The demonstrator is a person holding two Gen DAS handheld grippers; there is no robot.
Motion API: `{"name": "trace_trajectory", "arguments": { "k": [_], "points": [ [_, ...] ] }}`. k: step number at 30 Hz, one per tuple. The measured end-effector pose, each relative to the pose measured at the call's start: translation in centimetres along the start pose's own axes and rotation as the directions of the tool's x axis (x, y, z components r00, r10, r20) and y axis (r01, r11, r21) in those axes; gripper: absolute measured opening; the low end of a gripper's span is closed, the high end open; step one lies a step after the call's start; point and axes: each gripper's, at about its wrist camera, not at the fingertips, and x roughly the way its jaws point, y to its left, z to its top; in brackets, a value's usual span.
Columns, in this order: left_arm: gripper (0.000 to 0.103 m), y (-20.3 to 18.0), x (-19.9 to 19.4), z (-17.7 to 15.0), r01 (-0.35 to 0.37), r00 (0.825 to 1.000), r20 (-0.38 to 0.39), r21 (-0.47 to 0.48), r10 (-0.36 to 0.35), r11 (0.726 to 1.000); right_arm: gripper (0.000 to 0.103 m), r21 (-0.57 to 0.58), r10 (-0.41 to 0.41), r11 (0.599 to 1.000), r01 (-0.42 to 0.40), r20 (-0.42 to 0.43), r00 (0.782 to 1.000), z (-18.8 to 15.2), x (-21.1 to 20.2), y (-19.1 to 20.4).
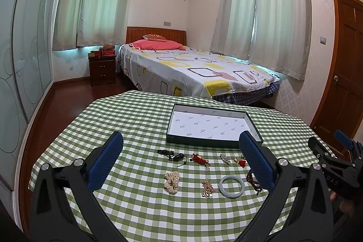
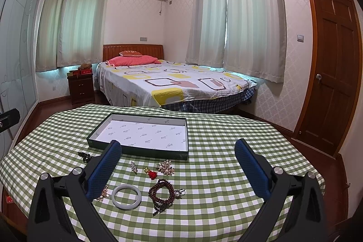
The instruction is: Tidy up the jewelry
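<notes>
A shallow dark box with a white lining lies on the checked table, with nothing in it. Loose jewelry lies in front of it: a pale jade bangle, a pearl cluster, a gold piece, dark red bead bracelets, a red charm, a pearl brooch and a black corded piece. My left gripper hovers open above the left pieces. Above the bangle and beads my right gripper stands open. Neither holds anything.
The green checked tablecloth covers a rounded table. Beyond it stand a bed, a dark nightstand and a wooden door at the right. The right gripper's body shows at the left view's right edge.
</notes>
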Motion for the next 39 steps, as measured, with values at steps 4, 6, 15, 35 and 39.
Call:
{"name": "trace_trajectory", "arguments": {
  "k": [4,6,15,35,39],
  "points": [
    [0.1,-0.02,-0.01,0.04,0.0,1.0,0.0,0.002,0.0,1.0,0.098,0.001,-0.001,1.0,0.001,0.0,1.0,0.2,-0.04,-0.08],
    [0.1,-0.04,-0.03,0.09,0.0,1.0,0.0,0.003,0.0,1.0,0.098,0.0,-0.002,1.0,0.002,-0.001,1.0,0.24,-0.03,-0.06],
    [0.1,-0.09,-0.06,0.07,0.004,1.0,-0.003,0.001,-0.004,1.0,0.098,0.004,-0.004,1.0,0.004,0.001,1.0,0.36,-0.04,-0.23],
    [0.1,-0.06,0.02,-0.03,0.003,1.0,-0.005,0.0,-0.003,1.0,0.098,0.005,-0.003,1.0,0.003,0.006,1.0,0.47,-0.15,-0.43],
    [0.1,0.0,0.11,-0.13,0.003,1.0,-0.007,0.003,-0.003,1.0,0.098,0.004,-0.005,1.0,0.005,0.007,1.0,0.48,-0.16,-0.41]
  ]
}}
